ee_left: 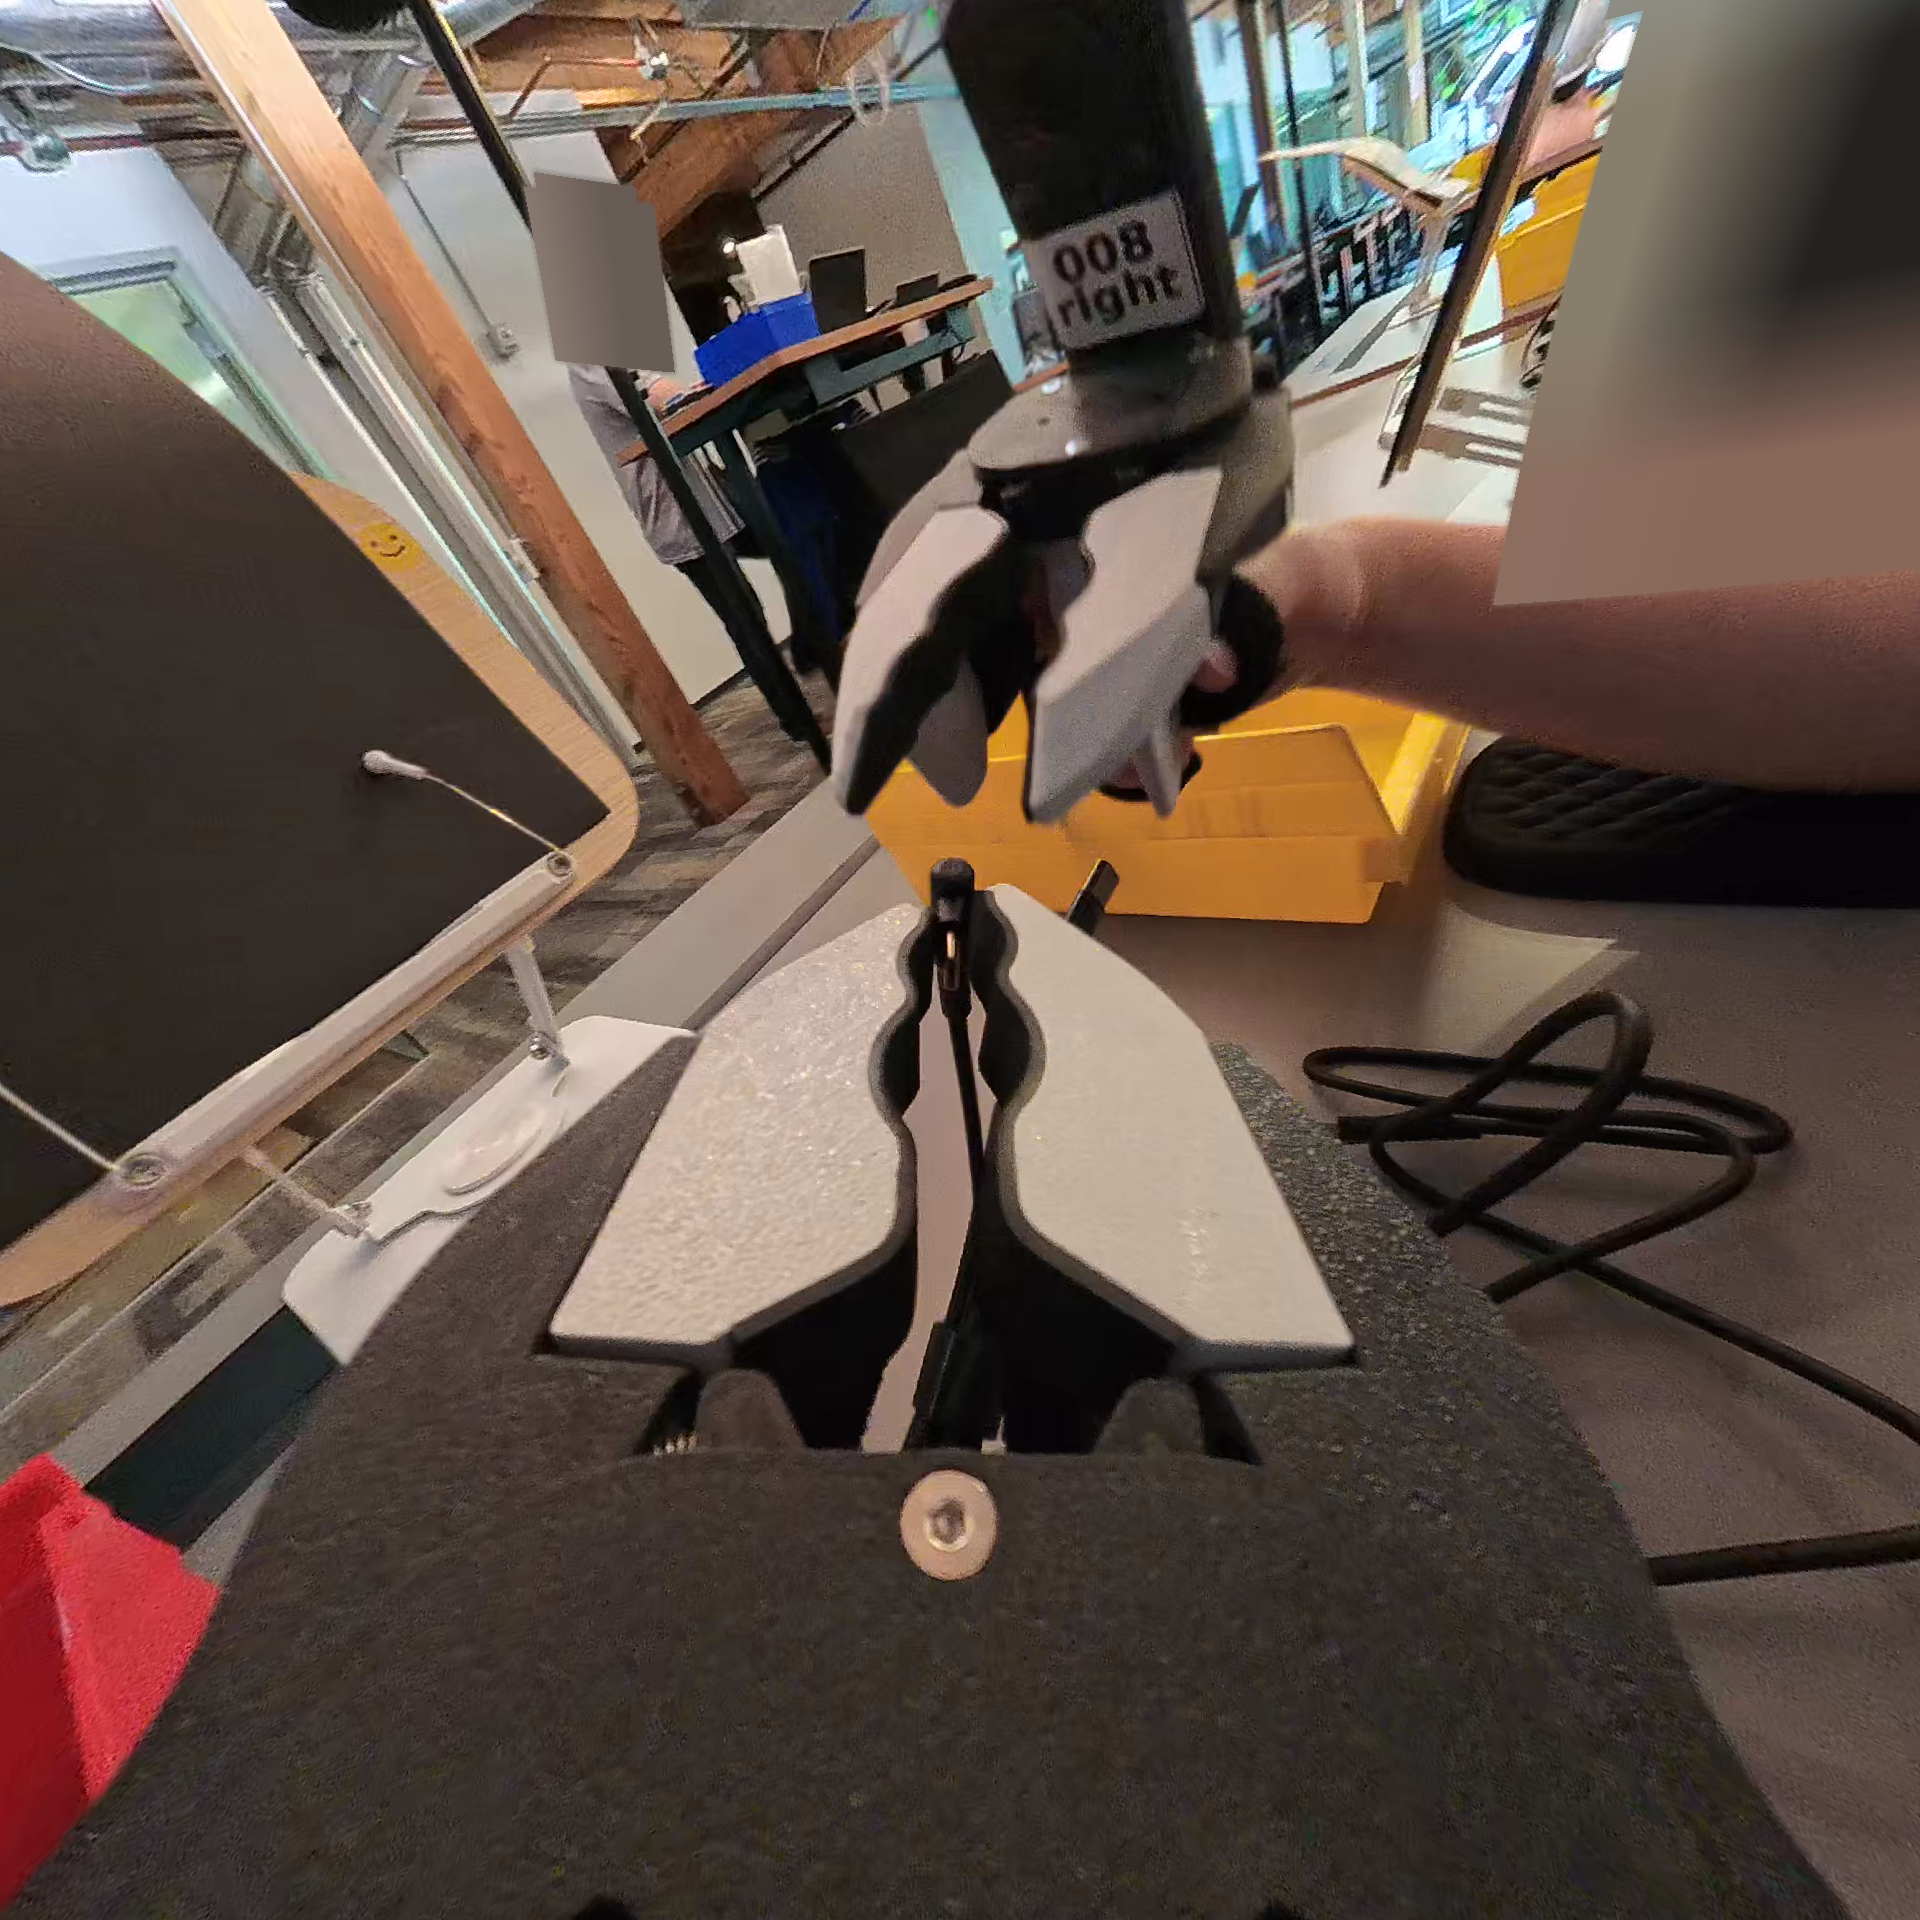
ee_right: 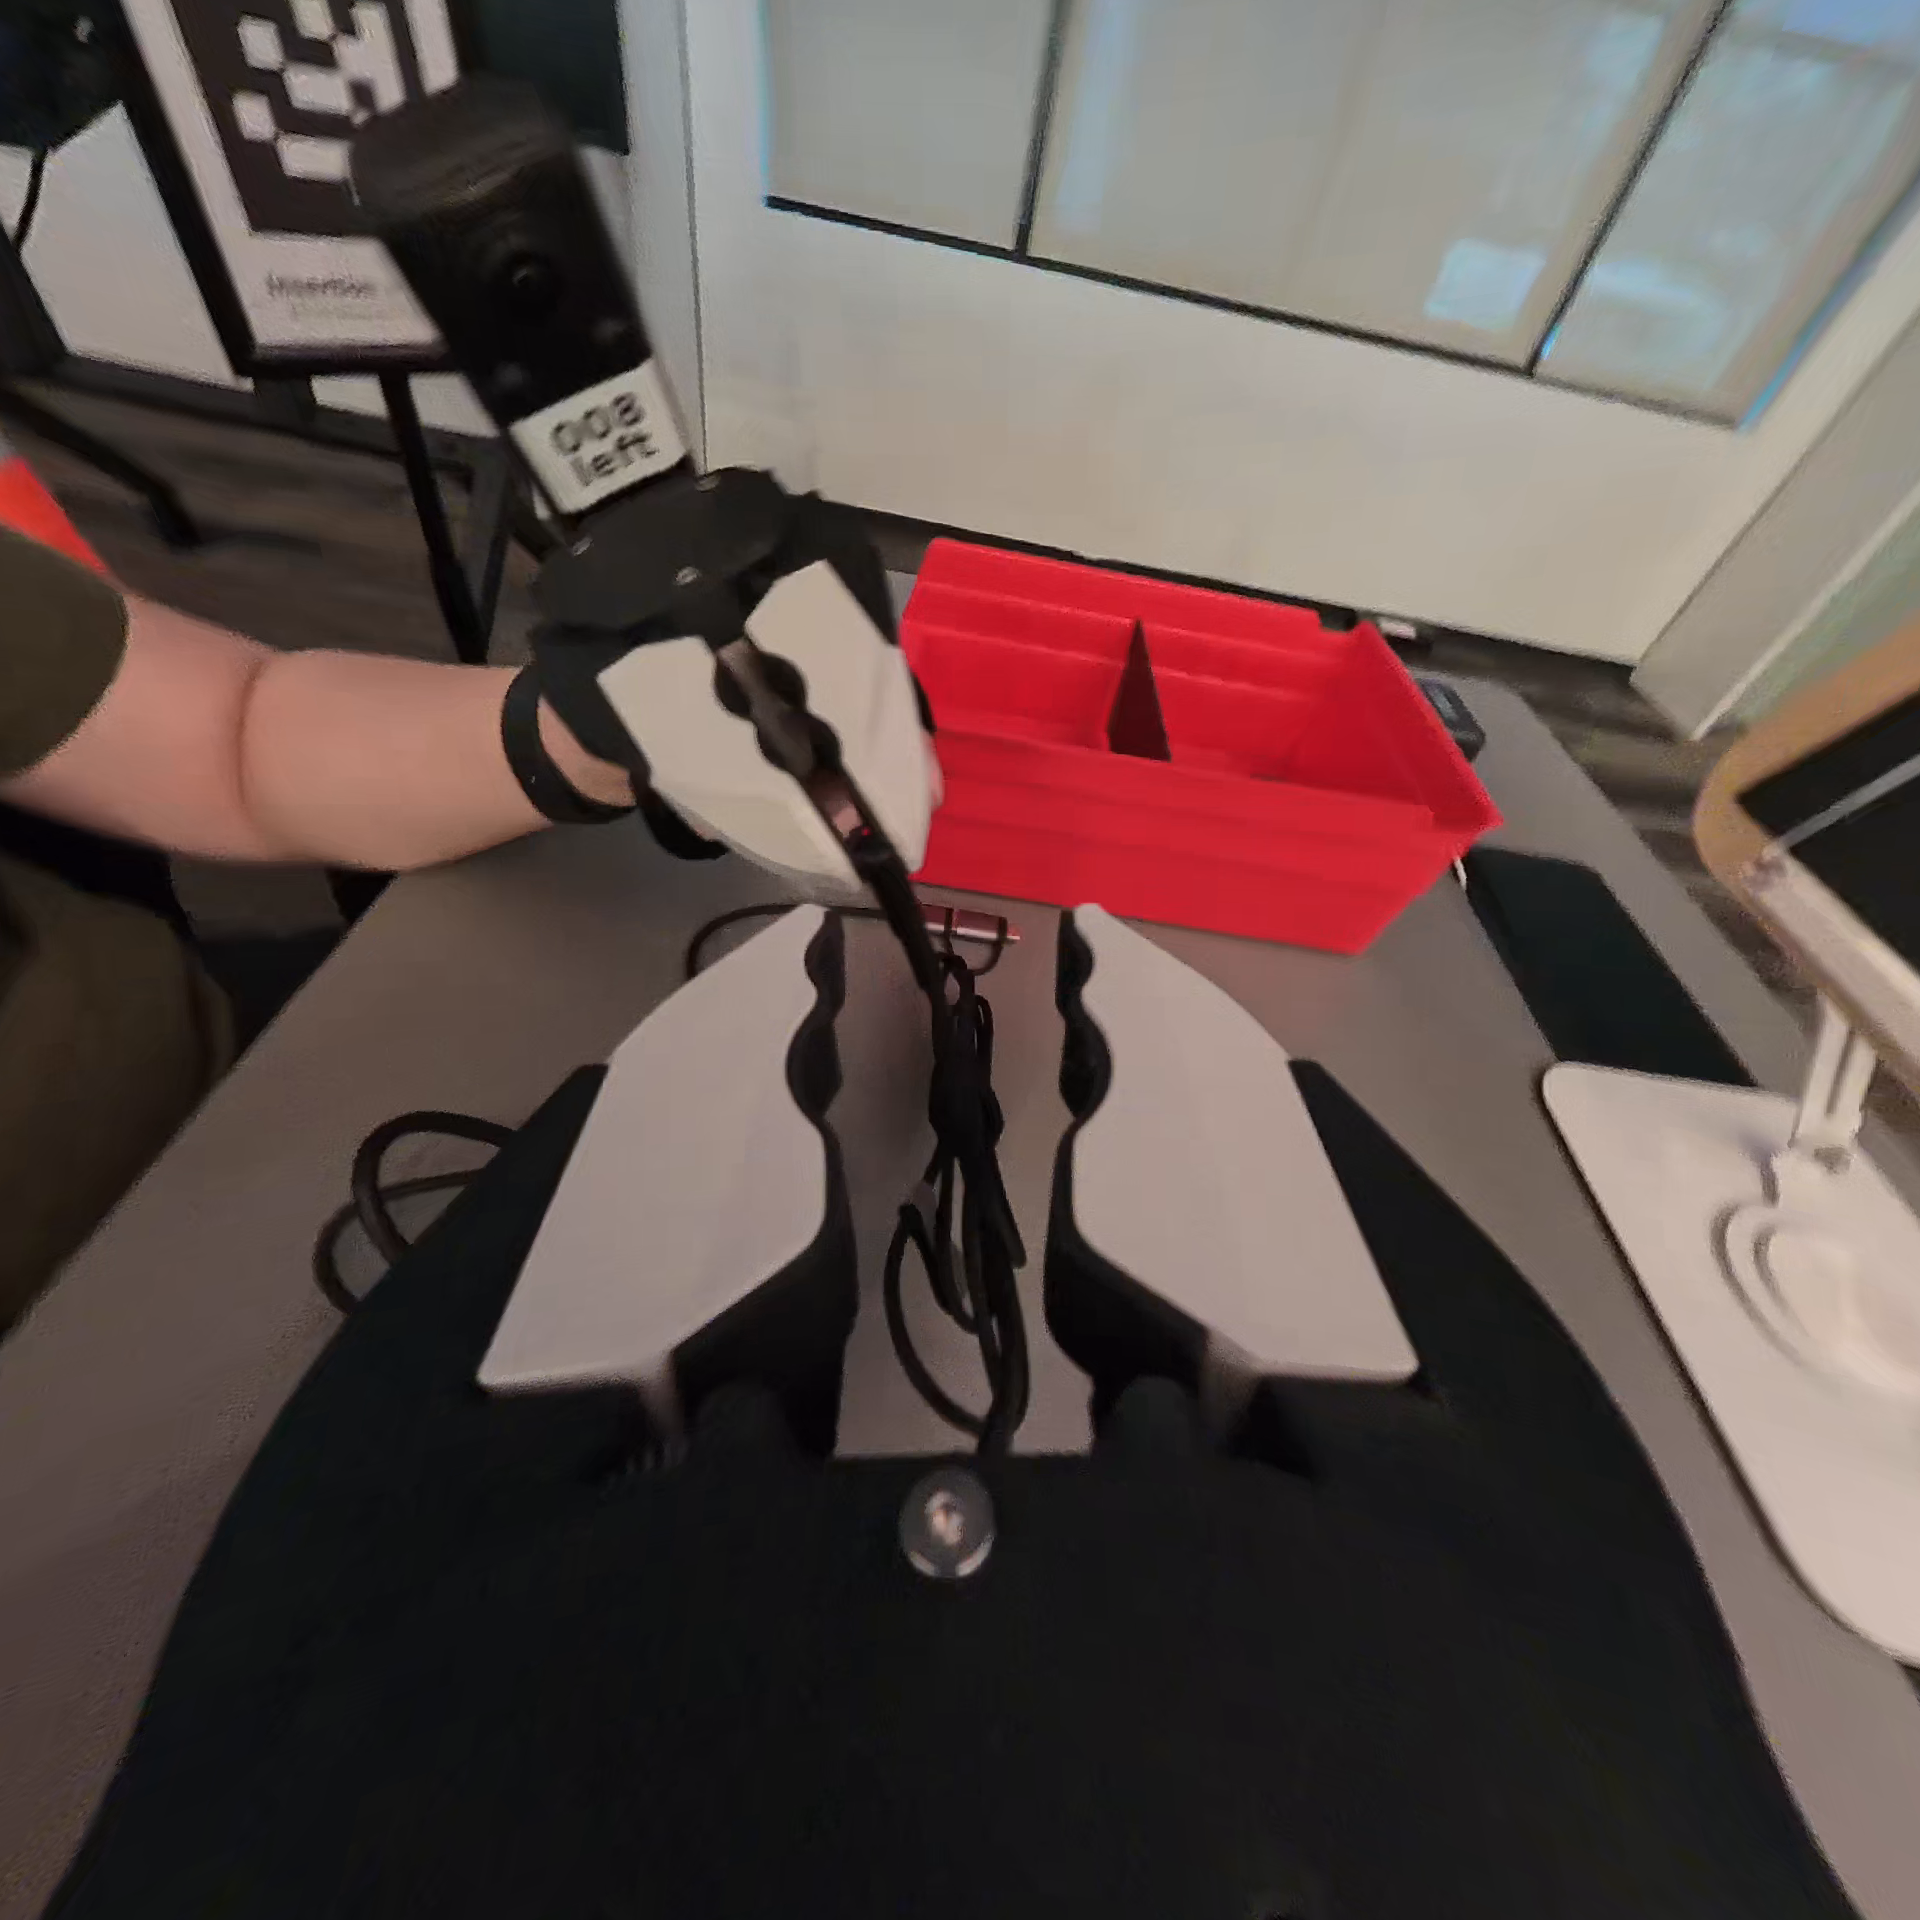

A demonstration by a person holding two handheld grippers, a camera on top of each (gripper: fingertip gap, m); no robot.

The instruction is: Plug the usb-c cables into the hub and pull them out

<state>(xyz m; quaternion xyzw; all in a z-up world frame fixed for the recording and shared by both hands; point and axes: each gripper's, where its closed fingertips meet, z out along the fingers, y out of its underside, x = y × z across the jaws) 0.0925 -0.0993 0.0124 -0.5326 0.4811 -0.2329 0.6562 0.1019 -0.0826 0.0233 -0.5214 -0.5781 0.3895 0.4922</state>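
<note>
My left gripper [ee_left: 951, 920] is shut on the plug end of a black usb-c cable [ee_left: 951, 940]. The plug's tip sticks out past the fingertips and the cable runs back between the fingers. The right wrist view shows the same grasp, my left gripper [ee_right: 847, 831] raised above the table with the cable [ee_right: 935, 997] hanging down. My right gripper [ee_right: 948, 935] is open. The hanging cable passes between its fingers without touching the pads. It also shows in the left wrist view [ee_left: 951, 800], open, just above the left one. A small reddish hub [ee_right: 977, 925] lies on the grey table [ee_right: 520, 987] beyond its fingertips.
A red divided bin [ee_right: 1195, 821] stands behind the hub. A yellow bin [ee_left: 1226, 831] stands on the other side. A loose coil of black cable [ee_left: 1558, 1122] lies on the table. A second black plug [ee_left: 1091, 894] shows by the left fingertips. A white stand base [ee_right: 1766, 1299] holds a dark board [ee_left: 208, 727]. Only a small space, under 4 cm, lies between the two pairs of fingers.
</note>
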